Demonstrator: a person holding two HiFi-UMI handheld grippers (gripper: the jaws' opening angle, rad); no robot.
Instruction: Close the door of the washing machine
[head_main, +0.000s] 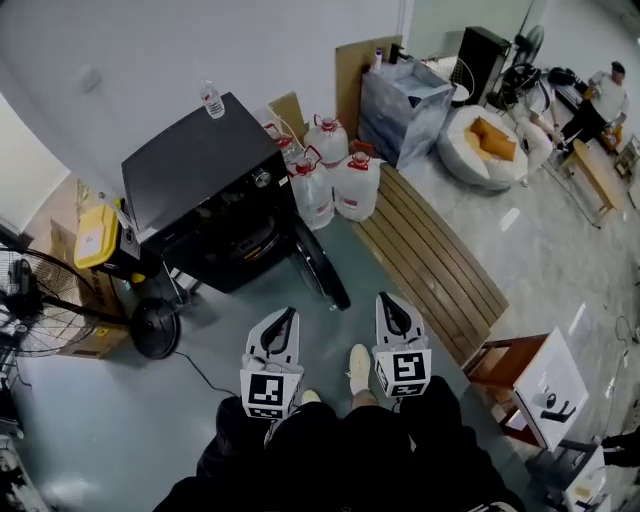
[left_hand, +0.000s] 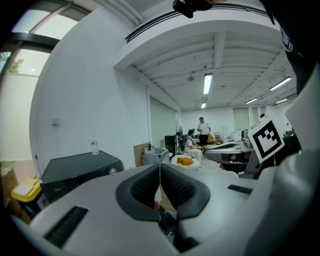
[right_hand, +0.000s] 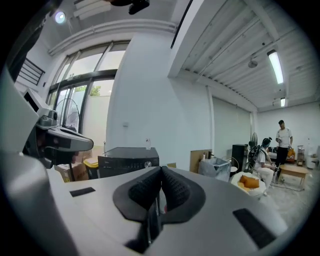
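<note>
The black washing machine (head_main: 200, 185) stands by the white wall, ahead of me and a little to the left. Its round door (head_main: 322, 266) hangs open, swung out to the right over the grey floor. My left gripper (head_main: 284, 318) and right gripper (head_main: 390, 302) are held side by side low in the head view, short of the door, both pointing toward it. Each is shut with nothing between its pads. The machine also shows in the left gripper view (left_hand: 75, 172) past the shut left gripper (left_hand: 160, 172), and in the right gripper view (right_hand: 127, 157) behind the shut right gripper (right_hand: 161, 175).
Large water jugs (head_main: 335, 180) stand right of the machine, and a slatted wooden platform (head_main: 430, 255) lies beyond the door. A floor fan (head_main: 40, 305) and a yellow box (head_main: 97, 235) are at the left. A small bottle (head_main: 211, 98) stands on the machine. People sit at the far right (head_main: 600, 100).
</note>
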